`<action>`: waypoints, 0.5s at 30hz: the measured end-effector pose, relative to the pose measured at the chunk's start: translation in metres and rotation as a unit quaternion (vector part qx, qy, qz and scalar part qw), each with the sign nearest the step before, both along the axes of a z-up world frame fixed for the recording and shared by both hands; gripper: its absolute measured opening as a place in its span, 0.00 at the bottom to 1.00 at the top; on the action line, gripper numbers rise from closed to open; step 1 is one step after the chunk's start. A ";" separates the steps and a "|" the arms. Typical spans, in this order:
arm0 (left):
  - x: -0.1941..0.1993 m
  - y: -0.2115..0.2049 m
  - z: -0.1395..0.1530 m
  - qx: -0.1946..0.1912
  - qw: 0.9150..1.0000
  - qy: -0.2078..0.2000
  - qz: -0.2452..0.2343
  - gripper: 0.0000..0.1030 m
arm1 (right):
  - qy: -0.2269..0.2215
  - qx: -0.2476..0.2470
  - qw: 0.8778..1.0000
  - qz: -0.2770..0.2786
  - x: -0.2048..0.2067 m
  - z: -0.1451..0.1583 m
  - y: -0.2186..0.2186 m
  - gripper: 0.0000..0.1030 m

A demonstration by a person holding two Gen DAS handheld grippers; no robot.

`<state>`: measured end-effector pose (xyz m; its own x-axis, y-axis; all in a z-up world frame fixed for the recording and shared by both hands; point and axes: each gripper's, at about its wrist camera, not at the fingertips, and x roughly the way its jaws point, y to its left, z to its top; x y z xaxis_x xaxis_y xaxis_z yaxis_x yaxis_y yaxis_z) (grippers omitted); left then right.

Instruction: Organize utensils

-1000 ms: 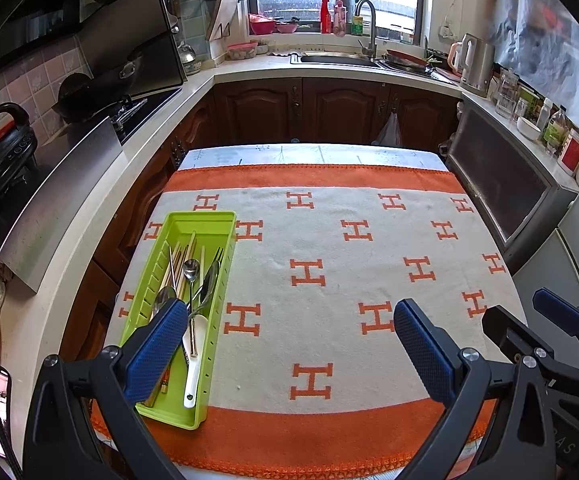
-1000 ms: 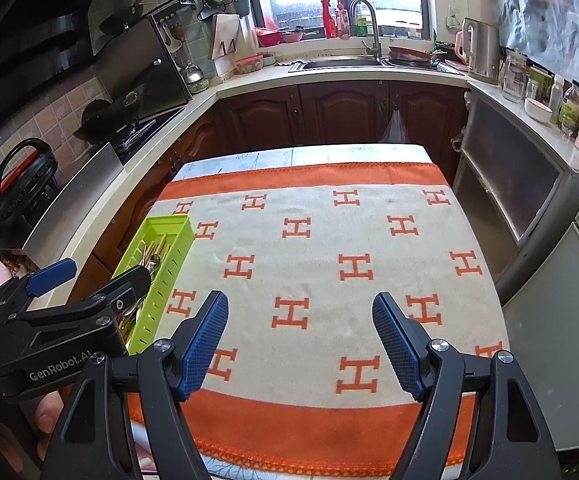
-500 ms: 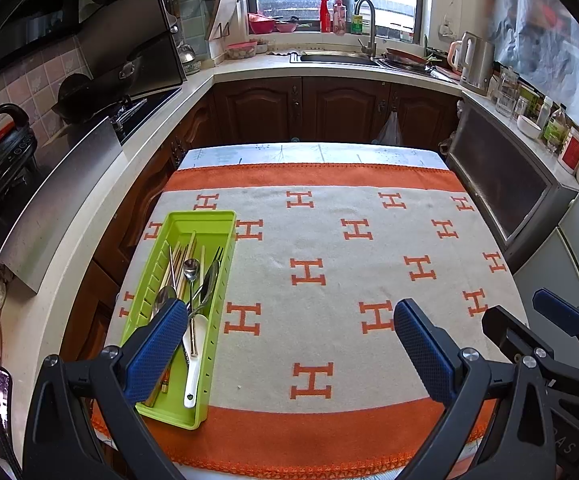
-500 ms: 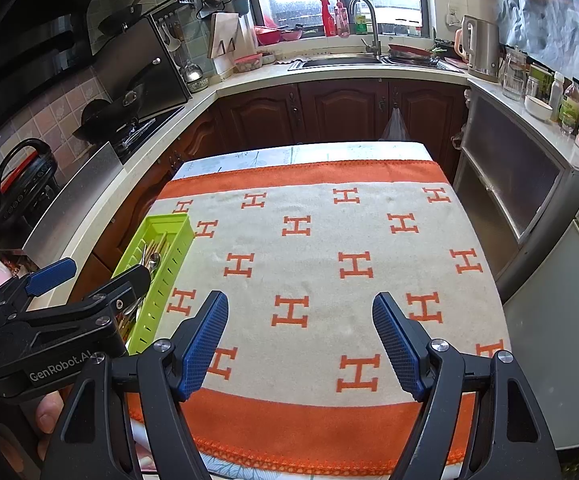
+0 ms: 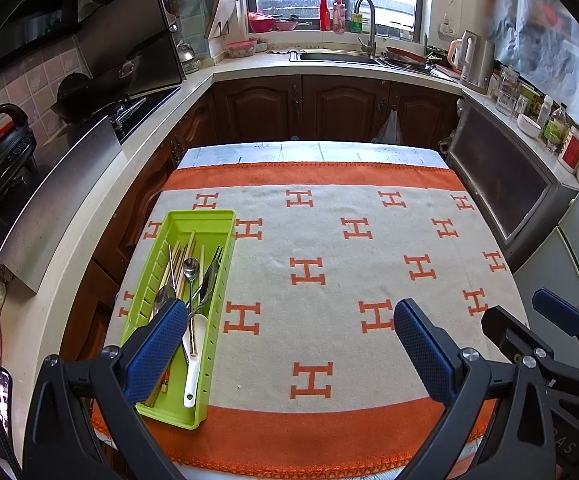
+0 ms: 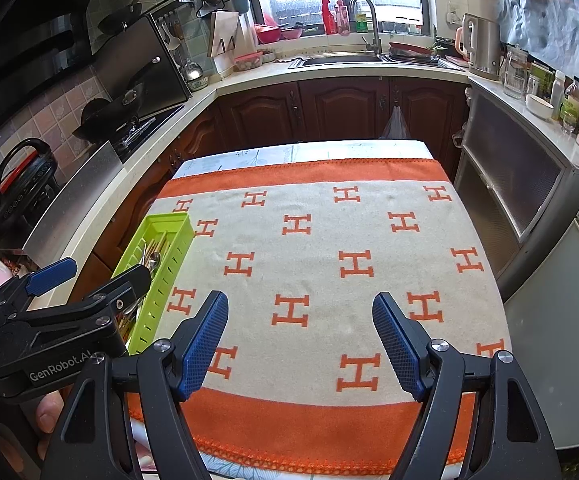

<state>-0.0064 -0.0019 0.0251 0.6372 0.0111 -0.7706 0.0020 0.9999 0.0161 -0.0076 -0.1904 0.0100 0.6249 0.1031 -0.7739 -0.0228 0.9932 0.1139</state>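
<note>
Nothing has moved since the earlier frames: both grippers hang in the same spots above the near edge of the surface, and the utensils lie as they did.

Left gripper (image 5: pixel 289 344): its jaws are spread wide and released, with nothing between the blue pads. Its left pad sits in front of the near end of the green tray (image 5: pixel 225 232), but whether it touches the tray cannot be told.

Right gripper (image 6: pixel 301 344): its jaws are likewise parted and released, empty, above bare cloth with orange H marks.

Inside the tray, the utensils (image 5: pixel 191 280) lie lengthwise in a loose bundle: metal spoons, a fork, chopsticks and a white-handled piece whose handle points toward the near end. The tray rests at the left edge of the surface, its long side running away from the viewer.

An orange-bordered cream cloth (image 5: pixel 329 280) covers the surface. Around it runs a kitchen counter with dark wooden cabinets, a sink (image 5: pixel 337 56) under a window, and a kettle (image 5: pixel 475 60) at right.
</note>
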 end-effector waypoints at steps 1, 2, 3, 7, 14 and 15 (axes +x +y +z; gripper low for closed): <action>0.000 0.001 -0.001 0.000 1.000 0.000 0.000 0.99 | 0.000 0.000 1.000 0.000 0.000 -0.001 0.000 0.74; 0.000 0.001 -0.001 0.000 1.000 0.000 0.000 0.99 | 0.001 0.001 1.000 0.000 0.000 -0.001 0.000 0.74; 0.000 0.001 -0.001 0.000 1.000 0.001 0.000 0.99 | 0.001 0.001 1.000 0.000 -0.001 0.000 0.001 0.74; 0.000 0.001 -0.001 0.001 1.000 0.002 -0.001 0.99 | 0.003 0.002 1.000 -0.001 -0.002 -0.003 0.002 0.74; 0.000 0.000 -0.001 0.002 1.000 0.003 -0.001 0.99 | 0.002 0.002 1.000 0.000 0.000 -0.002 0.000 0.74; 0.000 0.001 -0.002 0.002 1.000 0.004 -0.001 0.99 | 0.003 0.002 1.000 0.000 0.000 -0.002 0.000 0.74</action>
<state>-0.0063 -0.0009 0.0229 0.6308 0.0122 -0.7759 0.0043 0.9998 0.0193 -0.0078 -0.1903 0.0083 0.6206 0.1066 -0.7769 -0.0217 0.9927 0.1189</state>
